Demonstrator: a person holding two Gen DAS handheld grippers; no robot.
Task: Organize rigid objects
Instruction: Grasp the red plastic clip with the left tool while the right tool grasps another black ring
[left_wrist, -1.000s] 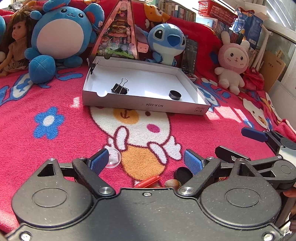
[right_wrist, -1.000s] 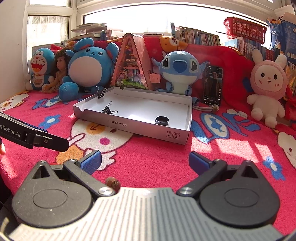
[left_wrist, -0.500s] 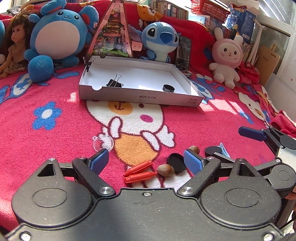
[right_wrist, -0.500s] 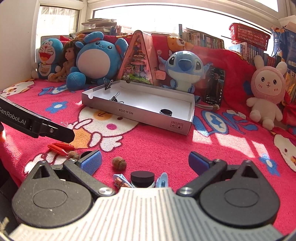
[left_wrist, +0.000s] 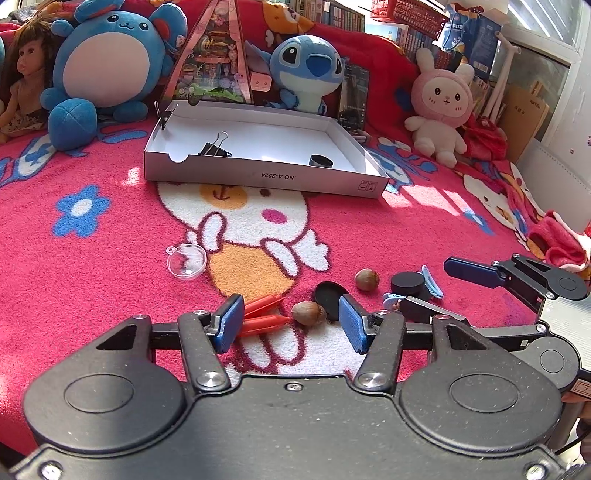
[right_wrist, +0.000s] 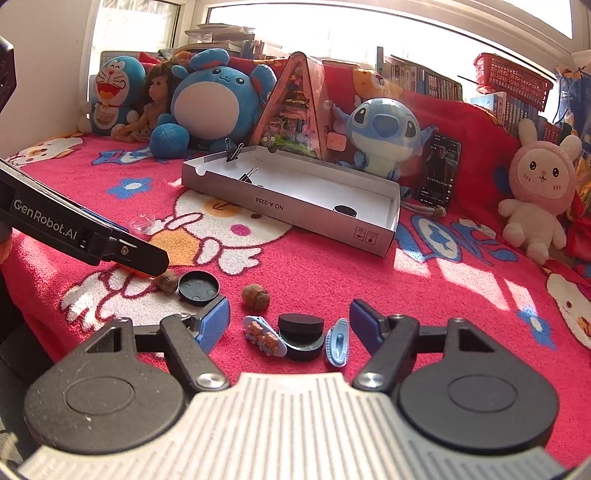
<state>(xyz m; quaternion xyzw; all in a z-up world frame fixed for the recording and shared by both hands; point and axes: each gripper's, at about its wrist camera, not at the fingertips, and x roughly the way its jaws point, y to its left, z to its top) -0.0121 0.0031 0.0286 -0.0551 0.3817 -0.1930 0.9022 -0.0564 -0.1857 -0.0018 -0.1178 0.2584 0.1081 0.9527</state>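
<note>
The small things to be sorted lie together on the red blanket (left_wrist: 369, 229) of a bed, near both tools, and the white cardboard tray (left_wrist: 258, 173) that already holds a binder clip (left_wrist: 216, 147) and a black ring (left_wrist: 320, 160) stands well apart, further back. The left hand-held gripper (left_wrist: 291, 323) has its jaws closing, with the red plastic piece (left_wrist: 264, 314) and a brown nut (left_wrist: 308, 313) between the blue pads (left_wrist: 232, 325), but the pads do not press on anything yet. It seems better to aim for one thing only, so I would shift a little toward the red piece and keep the nut outside the jaws, because a round nut can roll away when it is squeezed. The right hand-held gripper (right_wrist: 290, 326) also has its jaws closing, around the black round cap (right_wrist: 301, 332) that sits between two blue hair clips (right_wrist: 264, 336); nothing is pinched there yet. Here the pads should meet the cap on its flat sides, low and near the blanket, and the clips should stay free. The soft pile may hide the lower edges, so lowering slowly before the final squeeze is probably wise.
</note>
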